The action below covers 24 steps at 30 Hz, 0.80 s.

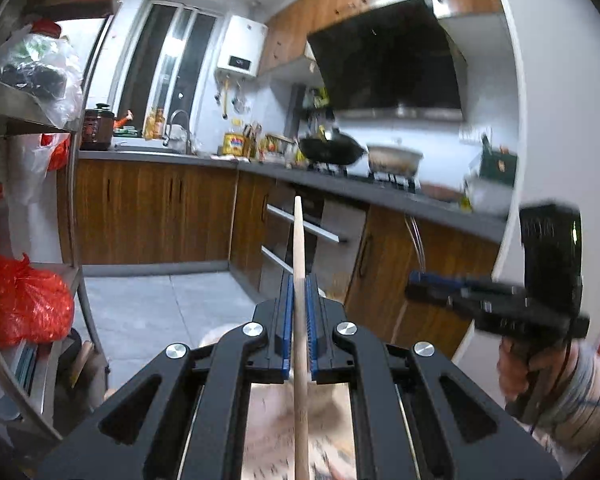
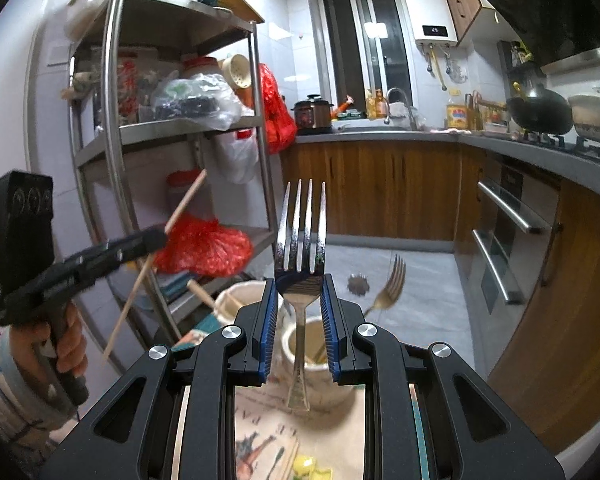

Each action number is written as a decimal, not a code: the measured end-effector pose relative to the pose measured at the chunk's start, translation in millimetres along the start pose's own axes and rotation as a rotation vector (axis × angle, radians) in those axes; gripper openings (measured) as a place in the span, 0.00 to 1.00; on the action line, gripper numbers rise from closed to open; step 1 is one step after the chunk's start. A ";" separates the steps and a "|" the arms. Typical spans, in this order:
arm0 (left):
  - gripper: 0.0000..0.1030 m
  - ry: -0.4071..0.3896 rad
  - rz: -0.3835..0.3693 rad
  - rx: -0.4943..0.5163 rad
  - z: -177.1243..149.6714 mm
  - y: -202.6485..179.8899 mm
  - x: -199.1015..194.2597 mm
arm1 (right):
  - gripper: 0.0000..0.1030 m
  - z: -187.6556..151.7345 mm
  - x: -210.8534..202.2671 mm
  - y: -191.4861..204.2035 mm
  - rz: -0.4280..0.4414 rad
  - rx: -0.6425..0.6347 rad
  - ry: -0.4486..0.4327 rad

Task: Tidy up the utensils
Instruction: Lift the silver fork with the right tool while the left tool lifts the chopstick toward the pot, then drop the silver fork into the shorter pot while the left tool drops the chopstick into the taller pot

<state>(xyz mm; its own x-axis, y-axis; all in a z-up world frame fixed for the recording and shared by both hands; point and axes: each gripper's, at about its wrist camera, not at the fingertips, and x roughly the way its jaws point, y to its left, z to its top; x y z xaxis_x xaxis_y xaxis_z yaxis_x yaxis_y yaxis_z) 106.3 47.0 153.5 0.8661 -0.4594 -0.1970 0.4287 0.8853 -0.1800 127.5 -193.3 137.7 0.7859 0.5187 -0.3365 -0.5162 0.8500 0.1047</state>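
Observation:
My left gripper (image 1: 299,280) is shut on a wooden chopstick (image 1: 299,240) that points up and away; it also shows in the right wrist view (image 2: 156,238) with the chopstick (image 2: 184,202) slanting through it. My right gripper (image 2: 299,284) is shut on a silver fork (image 2: 302,236), tines up, handle hanging over a cream ceramic holder (image 2: 312,360). A second cream holder (image 2: 240,300) with a wooden stick stands to its left. A gold fork (image 2: 392,284) leans out of the holder at the right. The right gripper shows in the left wrist view (image 1: 416,284).
A steel shelf rack (image 2: 112,120) with bags stands at the left. Wooden cabinets and a grey counter (image 2: 380,136) run along the back and right, with a wok (image 2: 540,114) on the stove. A printed cloth (image 2: 268,440) lies under the holders.

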 end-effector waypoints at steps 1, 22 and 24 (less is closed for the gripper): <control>0.06 -0.011 -0.007 -0.023 5.8 5.3 5.4 | 0.22 3.5 3.1 -0.8 0.000 0.001 -0.003; 0.06 -0.130 0.137 -0.065 1.6 64.1 107.7 | 0.22 4.1 70.8 -24.4 -0.056 0.031 0.009; 0.06 -0.122 0.134 -0.073 -2.8 66.9 110.5 | 0.22 -2.0 75.2 -23.5 -0.056 0.027 0.024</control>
<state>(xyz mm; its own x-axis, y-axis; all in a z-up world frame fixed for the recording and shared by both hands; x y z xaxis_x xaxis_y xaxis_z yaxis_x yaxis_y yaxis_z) 230.0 55.3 116.9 0.9407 -0.3221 -0.1065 0.2918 0.9284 -0.2299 198.1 -174.5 108.1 0.8049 0.4682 -0.3645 -0.4621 0.8800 0.1100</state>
